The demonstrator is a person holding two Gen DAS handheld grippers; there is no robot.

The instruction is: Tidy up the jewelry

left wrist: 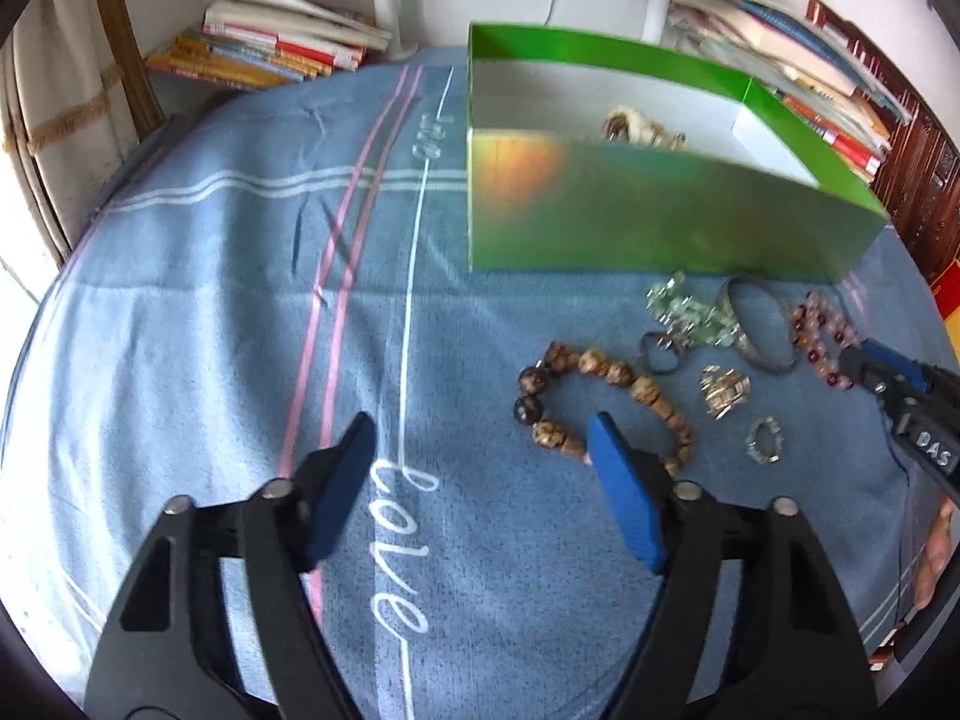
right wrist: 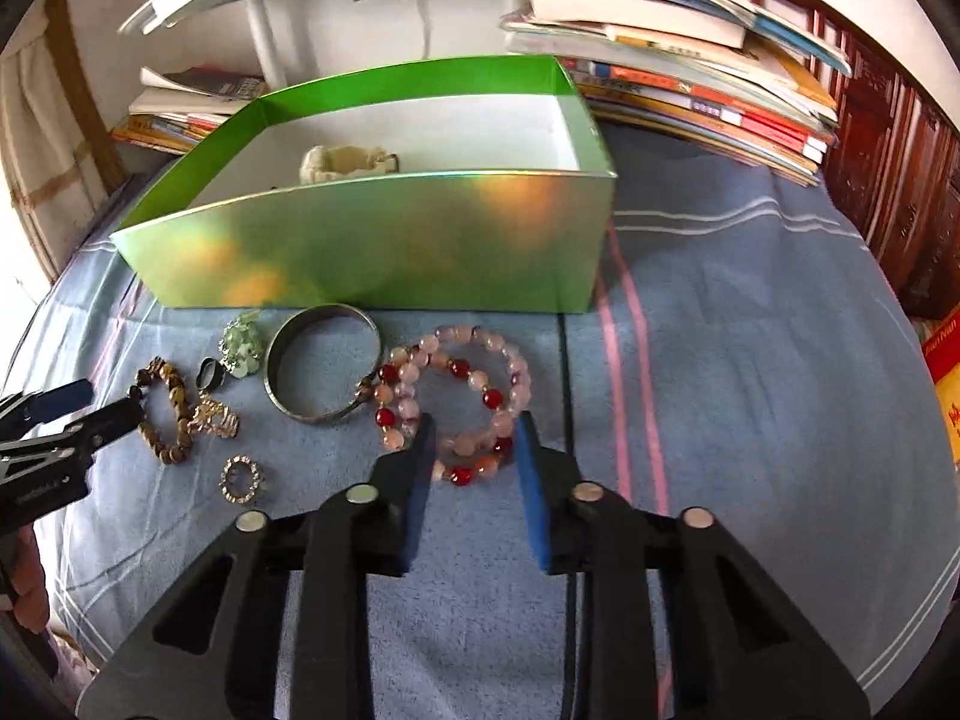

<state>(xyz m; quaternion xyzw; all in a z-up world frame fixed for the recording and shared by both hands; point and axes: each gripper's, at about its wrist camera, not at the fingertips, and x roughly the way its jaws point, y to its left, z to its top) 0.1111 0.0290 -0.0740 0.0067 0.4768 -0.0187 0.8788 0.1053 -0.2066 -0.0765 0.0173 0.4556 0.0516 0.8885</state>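
Jewelry lies before a green box (right wrist: pixel 372 252). Right gripper (right wrist: pixel 471 438), jaws open and empty, straddles the pink bead bracelet (right wrist: pixel 456 402): light, slippery; pinch one strand.

Obstacles: green box (right wrist: pixel 372 240) upper centre; jewellery cluster, metal bangle (right wrist: pixel 324 360) to pink bead bracelet (right wrist: pixel 456 402), below it. Passable: bare blue cloth (right wrist: pixel 750 360) at right.

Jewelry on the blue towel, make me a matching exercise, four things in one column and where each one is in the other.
1. pink and red bead bracelet
2. brown bead bracelet
3. cream piece
4. metal bangle

A. inside the green box
B. just ahead of the right claw
C. by the left claw
D. between the green crystal piece and the pink beads

Pairs: 1-B, 2-C, 3-A, 4-D
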